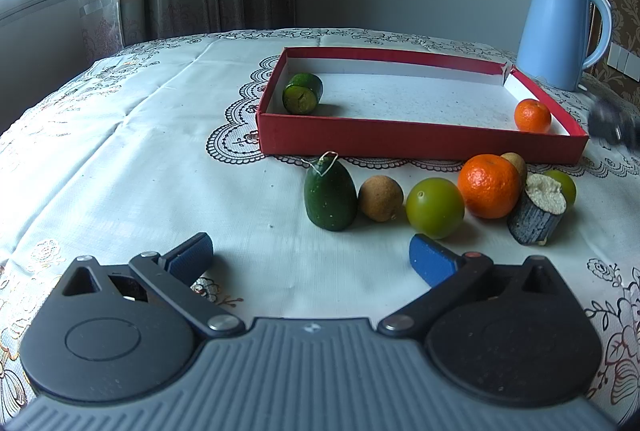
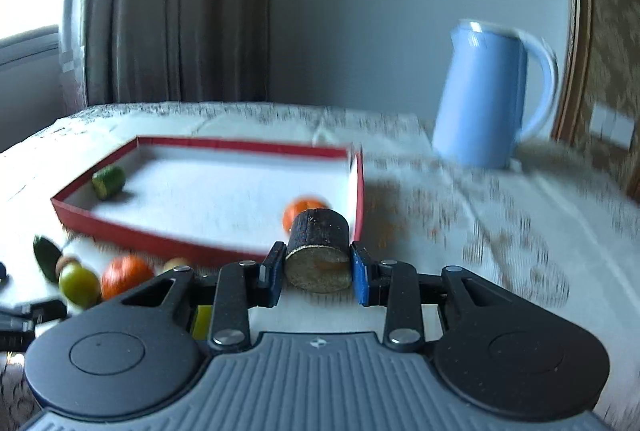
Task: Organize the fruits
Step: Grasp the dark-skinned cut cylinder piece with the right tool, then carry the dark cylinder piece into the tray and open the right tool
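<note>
My right gripper [image 2: 318,267] is shut on a dark cylindrical fruit piece [image 2: 320,251] with a tan cut face, held above the cloth at the near right corner of the red tray [image 2: 160,239]. The tray [image 1: 420,143] holds a green cut piece [image 1: 303,93] at its left and a small orange [image 1: 532,116] at its right. My left gripper [image 1: 312,259] hangs open and empty before a row of fruit: a dark green pointed fruit [image 1: 330,197], a brown one [image 1: 380,198], a green one [image 1: 435,207], a big orange [image 1: 490,185] and a dark cut piece [image 1: 536,215].
A blue kettle [image 1: 560,27] stands at the back right, beyond the tray. The right gripper shows as a dark blur [image 1: 612,127] at the right edge of the left wrist view. A patterned cloth [image 1: 160,151] covers the table, bare on the left.
</note>
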`<action>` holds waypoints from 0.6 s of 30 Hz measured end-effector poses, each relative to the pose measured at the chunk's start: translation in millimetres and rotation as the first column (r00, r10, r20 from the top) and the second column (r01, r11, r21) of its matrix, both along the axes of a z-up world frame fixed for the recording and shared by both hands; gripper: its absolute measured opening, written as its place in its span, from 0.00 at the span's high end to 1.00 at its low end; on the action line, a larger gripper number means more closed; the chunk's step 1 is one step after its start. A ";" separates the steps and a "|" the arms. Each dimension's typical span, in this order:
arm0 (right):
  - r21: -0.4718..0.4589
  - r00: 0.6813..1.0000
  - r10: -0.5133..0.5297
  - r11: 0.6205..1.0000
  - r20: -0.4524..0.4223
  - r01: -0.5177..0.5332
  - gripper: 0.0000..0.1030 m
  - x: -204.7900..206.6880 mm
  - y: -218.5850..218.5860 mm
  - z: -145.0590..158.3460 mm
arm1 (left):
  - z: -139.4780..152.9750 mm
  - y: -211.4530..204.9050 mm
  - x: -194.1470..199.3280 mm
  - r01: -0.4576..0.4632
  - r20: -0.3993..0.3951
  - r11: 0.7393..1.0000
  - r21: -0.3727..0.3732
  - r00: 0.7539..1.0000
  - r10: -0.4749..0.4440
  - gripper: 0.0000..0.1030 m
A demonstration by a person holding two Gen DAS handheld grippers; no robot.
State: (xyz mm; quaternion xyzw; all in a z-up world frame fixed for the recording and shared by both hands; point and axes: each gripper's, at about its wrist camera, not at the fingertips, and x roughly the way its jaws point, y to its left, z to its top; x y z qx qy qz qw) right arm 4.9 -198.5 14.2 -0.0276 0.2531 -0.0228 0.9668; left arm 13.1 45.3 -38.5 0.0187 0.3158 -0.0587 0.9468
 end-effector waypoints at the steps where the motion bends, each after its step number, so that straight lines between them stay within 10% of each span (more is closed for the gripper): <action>1: -0.010 1.000 0.004 1.000 0.011 -0.004 0.68 6.9 1.7 3.3 | 0.0 0.0 0.0 0.000 0.000 1.000 0.000 1.000 0.000 0.00; 18: -0.089 0.991 0.089 0.991 -0.101 -0.098 0.68 124.6 41.3 -18.8 | 0.2 0.0 -0.2 0.000 0.000 1.000 0.001 1.000 0.000 0.00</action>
